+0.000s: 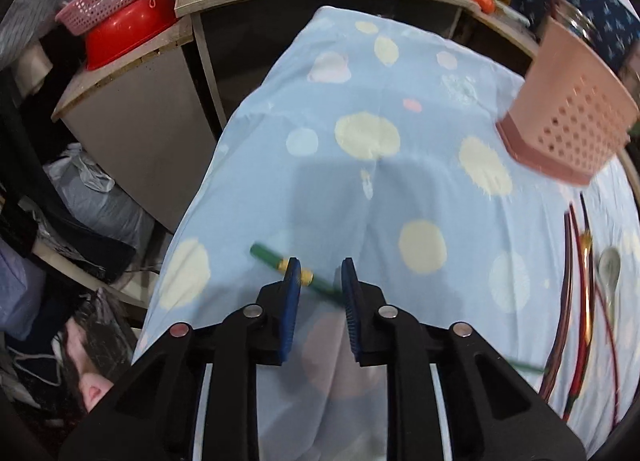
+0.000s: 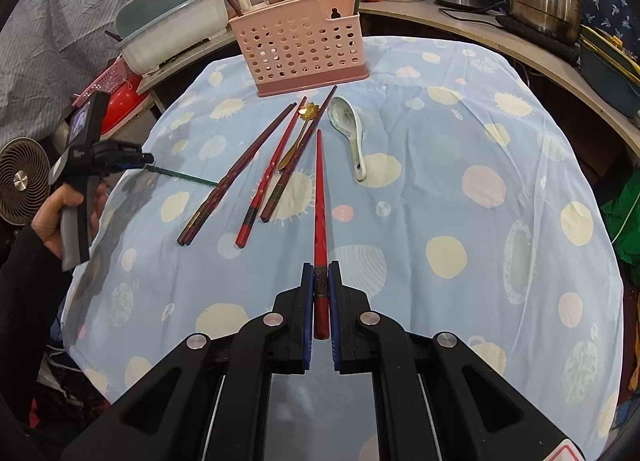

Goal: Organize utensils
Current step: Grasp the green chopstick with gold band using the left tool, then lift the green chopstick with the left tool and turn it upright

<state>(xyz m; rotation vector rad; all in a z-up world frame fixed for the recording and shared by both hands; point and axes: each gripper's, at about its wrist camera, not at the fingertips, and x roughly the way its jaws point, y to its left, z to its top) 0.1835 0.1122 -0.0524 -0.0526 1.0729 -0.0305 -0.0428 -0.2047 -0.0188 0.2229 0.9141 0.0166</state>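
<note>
The right gripper (image 2: 320, 281) is clamped on the thick end of a red chopstick (image 2: 319, 197), tip pointing away over the blue spotted cloth (image 2: 460, 245). Beyond lie more chopsticks (image 2: 240, 177), a gold spoon (image 2: 298, 133) and a ceramic spoon (image 2: 352, 133) — then the pink utensil caddy (image 2: 300, 53). The left gripper (image 1: 320, 275) stands partly open around a green chopstick (image 1: 276, 259) — whether its pads press on it I cannot tell.
</note>
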